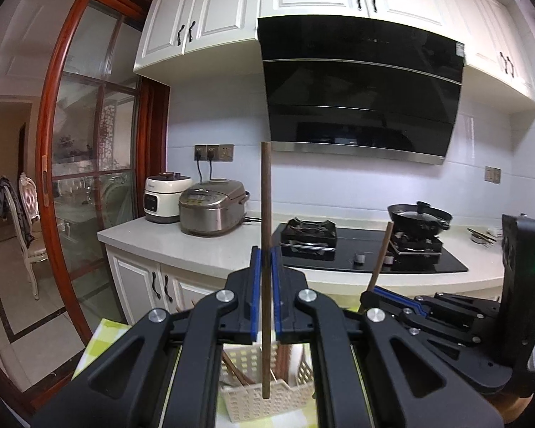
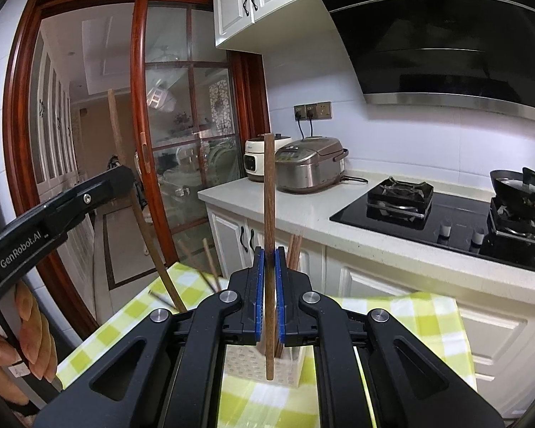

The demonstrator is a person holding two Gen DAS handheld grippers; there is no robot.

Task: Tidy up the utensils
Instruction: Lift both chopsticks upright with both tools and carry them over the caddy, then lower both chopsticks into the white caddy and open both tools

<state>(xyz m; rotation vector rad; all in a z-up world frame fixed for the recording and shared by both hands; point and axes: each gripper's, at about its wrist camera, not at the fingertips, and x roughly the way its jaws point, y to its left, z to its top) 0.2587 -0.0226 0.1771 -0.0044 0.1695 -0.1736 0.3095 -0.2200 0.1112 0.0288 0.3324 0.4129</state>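
Note:
My left gripper [image 1: 266, 256] is shut on a dark wooden chopstick [image 1: 266, 214] held upright above a cream perforated utensil basket [image 1: 264, 397]. The basket holds several other chopsticks. My right gripper [image 2: 269, 255] is shut on a lighter wooden chopstick [image 2: 269, 196], also upright over the basket [image 2: 242, 363]. The right gripper shows at the right of the left wrist view [image 1: 392, 294] with its chopstick [image 1: 381, 255]. The left gripper shows at the left of the right wrist view [image 2: 117, 178] with its chopstick [image 2: 117, 128].
The basket stands on a green and white checked cloth [image 2: 392, 317]. Behind are a white counter [image 1: 203, 246] with two cookers [image 1: 210, 208], a black gas hob [image 1: 342, 249], a wok [image 1: 419, 215] and a range hood [image 1: 360, 92]. A wooden sliding door [image 1: 53, 164] is at left.

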